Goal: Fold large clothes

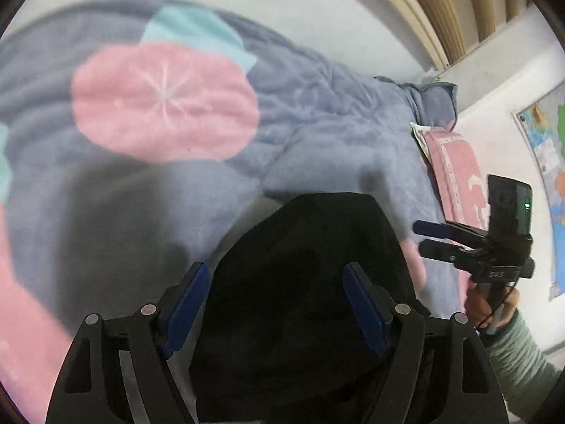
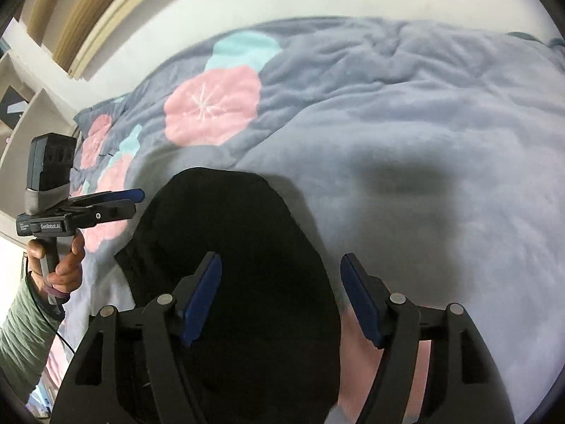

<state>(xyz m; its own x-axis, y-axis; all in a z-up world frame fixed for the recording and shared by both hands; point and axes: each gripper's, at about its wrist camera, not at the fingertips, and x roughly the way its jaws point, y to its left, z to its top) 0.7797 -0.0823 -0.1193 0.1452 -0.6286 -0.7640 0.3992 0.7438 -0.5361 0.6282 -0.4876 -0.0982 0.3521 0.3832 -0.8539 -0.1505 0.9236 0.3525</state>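
The lower part of the black garment (image 1: 303, 282) is cut off by the bottom edge of the left wrist view and masked by the gripper frame; its type cannot be determined. In the right wrist view, the near end of the garment (image 2: 240, 265) is likewise hidden. The flowered blanket (image 1: 317, 116) is blurred in the left view, and its left side is cropped by the lens rim. The wall map (image 1: 551, 162) is cut off at the right edge; its details cannot be read. The lettering on the left gripper's body is too small to be read.
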